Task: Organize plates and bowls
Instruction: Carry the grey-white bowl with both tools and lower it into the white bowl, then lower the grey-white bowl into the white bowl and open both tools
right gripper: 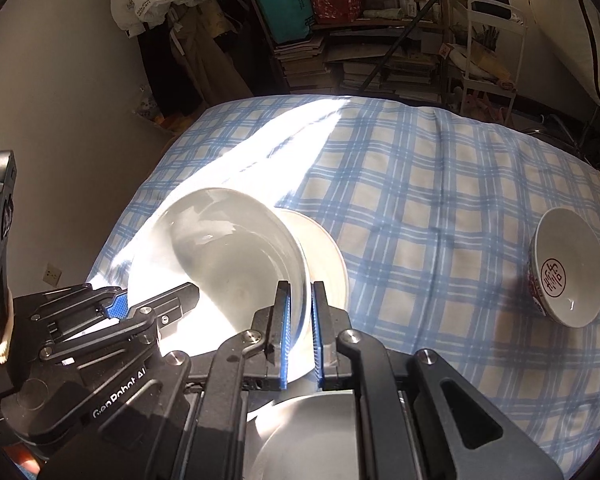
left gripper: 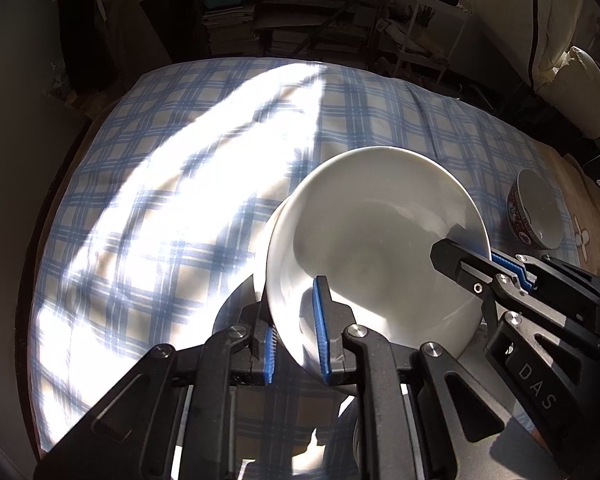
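Both tongs clamp the glossy white ceramic bowl [left gripper: 376,248], left tongs [left gripper: 296,344] at its 7 o'clock rim, right tongs [right gripper: 300,336] at 3 o'clock, bowl tilted above a white plate [right gripper: 324,256] on the checked bed [right gripper: 420,208].

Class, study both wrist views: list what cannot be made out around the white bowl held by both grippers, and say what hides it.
- Left wrist view: the white ceramic bowl covers whatever lies beneath it.
- Right wrist view: the white plate is half hidden behind the bowl.
- Right wrist view: the shiny dish below is cut off by the right gripper and the frame's edge.
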Demonstrator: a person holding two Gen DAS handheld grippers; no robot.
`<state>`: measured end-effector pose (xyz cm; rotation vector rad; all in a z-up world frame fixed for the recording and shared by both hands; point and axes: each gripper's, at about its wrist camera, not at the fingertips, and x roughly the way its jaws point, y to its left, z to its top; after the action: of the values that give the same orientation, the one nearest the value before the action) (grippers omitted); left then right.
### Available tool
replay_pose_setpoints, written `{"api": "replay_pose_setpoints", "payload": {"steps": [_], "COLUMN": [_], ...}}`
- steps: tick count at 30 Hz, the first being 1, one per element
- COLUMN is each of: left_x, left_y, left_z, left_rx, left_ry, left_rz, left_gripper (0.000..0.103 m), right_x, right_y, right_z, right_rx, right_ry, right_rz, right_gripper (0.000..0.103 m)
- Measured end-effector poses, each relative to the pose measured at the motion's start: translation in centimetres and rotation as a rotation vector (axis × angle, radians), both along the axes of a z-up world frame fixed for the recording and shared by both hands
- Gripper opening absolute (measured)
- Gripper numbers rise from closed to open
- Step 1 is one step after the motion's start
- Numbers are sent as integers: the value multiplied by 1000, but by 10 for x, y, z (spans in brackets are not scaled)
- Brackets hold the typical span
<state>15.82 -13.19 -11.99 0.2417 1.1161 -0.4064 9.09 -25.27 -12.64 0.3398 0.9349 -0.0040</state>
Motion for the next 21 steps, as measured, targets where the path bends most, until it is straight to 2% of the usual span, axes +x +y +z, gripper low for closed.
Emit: {"api": "replay_pose_setpoints", "payload": {"steps": [21], "left_x": [16], "left_y": [-5], "left_z": [-24], "left_rx": [23], "left_ry": [56], "left_rz": [-11], "left_gripper": [18], "right_x": [23], "right_y": [4], "right_z": [-20], "right_rx": [-8], "right_ry": [51], "right_rz": [13], "right_gripper": [11]}}
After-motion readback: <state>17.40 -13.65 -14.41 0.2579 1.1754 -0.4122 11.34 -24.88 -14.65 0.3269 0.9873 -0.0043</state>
